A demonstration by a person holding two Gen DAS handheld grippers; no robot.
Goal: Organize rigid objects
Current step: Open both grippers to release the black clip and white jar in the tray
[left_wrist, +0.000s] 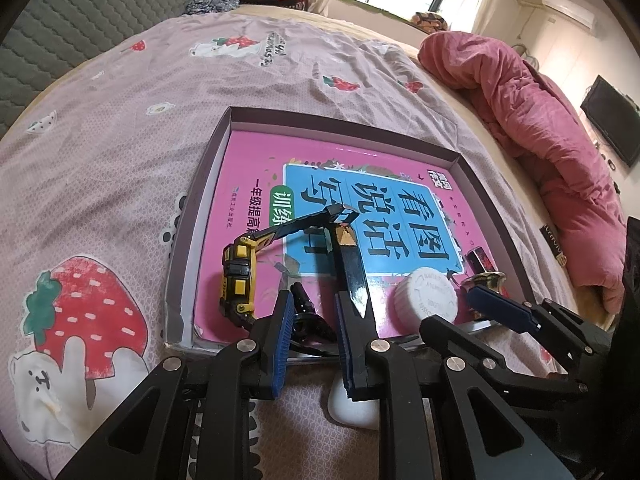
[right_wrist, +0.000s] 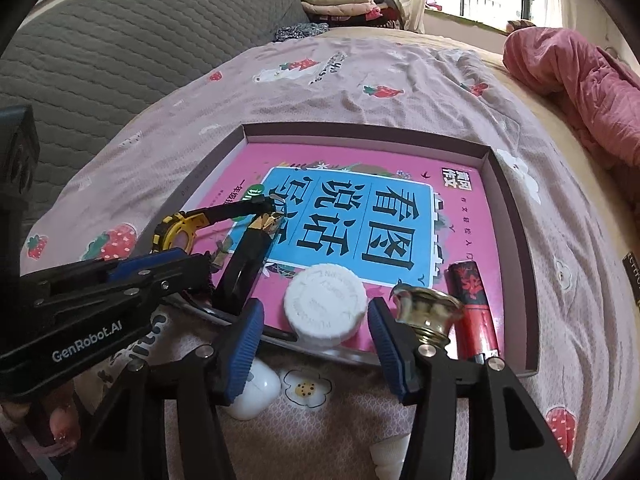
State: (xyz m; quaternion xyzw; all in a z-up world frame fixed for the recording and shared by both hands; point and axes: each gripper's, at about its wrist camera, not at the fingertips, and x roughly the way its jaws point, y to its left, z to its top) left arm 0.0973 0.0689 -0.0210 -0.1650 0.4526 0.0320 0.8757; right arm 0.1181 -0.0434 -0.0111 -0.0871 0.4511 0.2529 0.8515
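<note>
A shallow purple box (left_wrist: 492,196) lies on the bed with a pink book (left_wrist: 248,184) in it. On the book are a yellow watch (left_wrist: 238,276), a black glossy clip with a gold tip (left_wrist: 354,276), a white round cap (right_wrist: 326,306), a brass knob (right_wrist: 428,312) and a red tube (right_wrist: 474,312). My left gripper (left_wrist: 314,340) is at the box's near edge, shut on a black part of the clip. My right gripper (right_wrist: 316,344) is open, with the white cap between its pads and a gap beside the left one. The brass knob stands just outside its right finger.
A small white case (right_wrist: 256,392) lies on the strawberry-print sheet (left_wrist: 120,140) just in front of the box. A pink quilt (left_wrist: 540,120) is bunched at the right. A grey padded headboard (right_wrist: 120,40) runs along the left, with folded clothes (right_wrist: 340,0) behind.
</note>
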